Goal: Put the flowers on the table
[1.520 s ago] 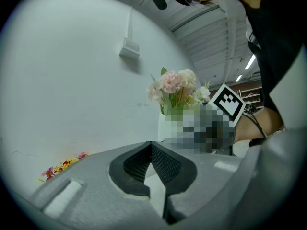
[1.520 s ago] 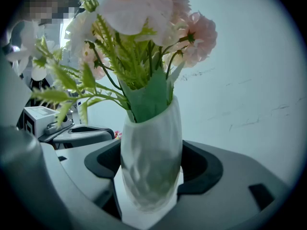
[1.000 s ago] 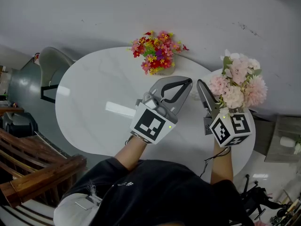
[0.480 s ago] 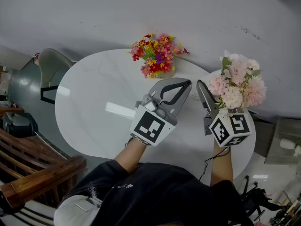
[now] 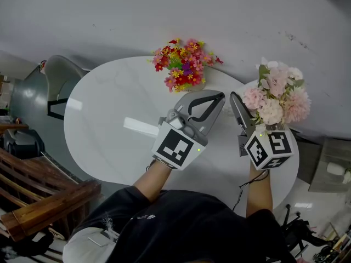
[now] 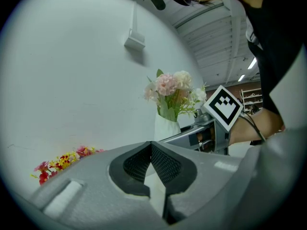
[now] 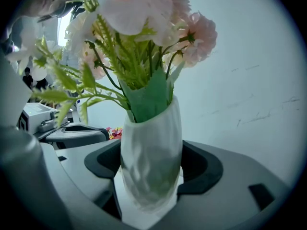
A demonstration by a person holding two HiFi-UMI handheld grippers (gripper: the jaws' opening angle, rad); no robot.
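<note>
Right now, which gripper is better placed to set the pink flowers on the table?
Right. The right gripper holds the white vase of pink flowers over the table; the left gripper is shut and empty.

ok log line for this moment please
left gripper: shut, empty | right gripper: shut on white vase of pink flowers | colourful bouquet: on white table

The right gripper is clamping its dark pads on both sides of a white vase, pink flowers and green leaves are rising from it, and the left gripper is showing at the left.
</note>
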